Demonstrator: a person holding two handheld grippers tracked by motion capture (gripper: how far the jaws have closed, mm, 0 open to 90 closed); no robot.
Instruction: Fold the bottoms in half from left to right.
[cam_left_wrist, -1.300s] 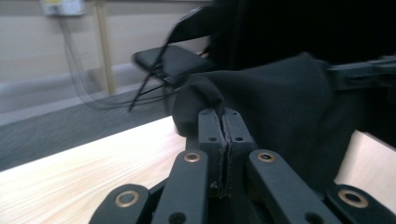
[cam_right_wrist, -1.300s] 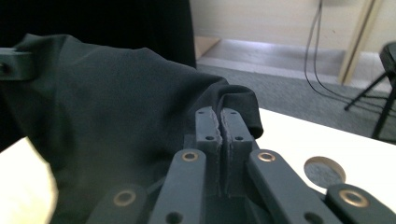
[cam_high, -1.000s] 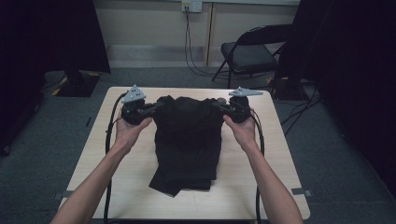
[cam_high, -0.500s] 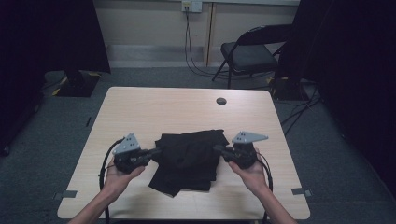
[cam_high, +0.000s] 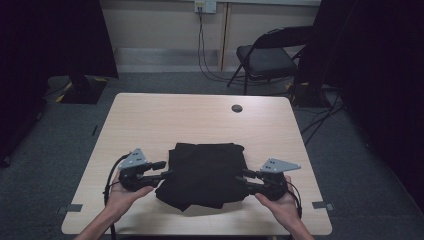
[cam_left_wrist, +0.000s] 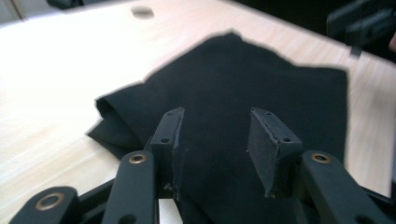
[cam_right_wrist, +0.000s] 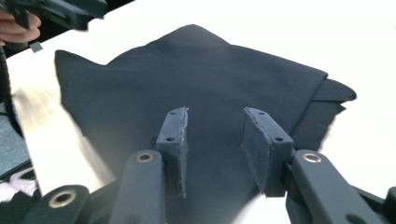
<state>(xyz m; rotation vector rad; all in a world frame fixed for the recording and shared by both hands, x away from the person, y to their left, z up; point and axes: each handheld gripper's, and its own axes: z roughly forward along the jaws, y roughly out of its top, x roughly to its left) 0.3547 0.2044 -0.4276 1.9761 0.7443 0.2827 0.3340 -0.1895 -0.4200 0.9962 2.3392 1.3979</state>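
black cloth (cam_high: 205, 172), pale wood table (cam_high: 165, 120), black chair (cam_high: 265, 57)

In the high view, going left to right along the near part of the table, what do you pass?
Left gripper → black folded cloth → right gripper, each gripper at one side edge of the cloth, jaws parted.

black cloth (cam_high: 205, 172) folded nearer, both claws opened, released
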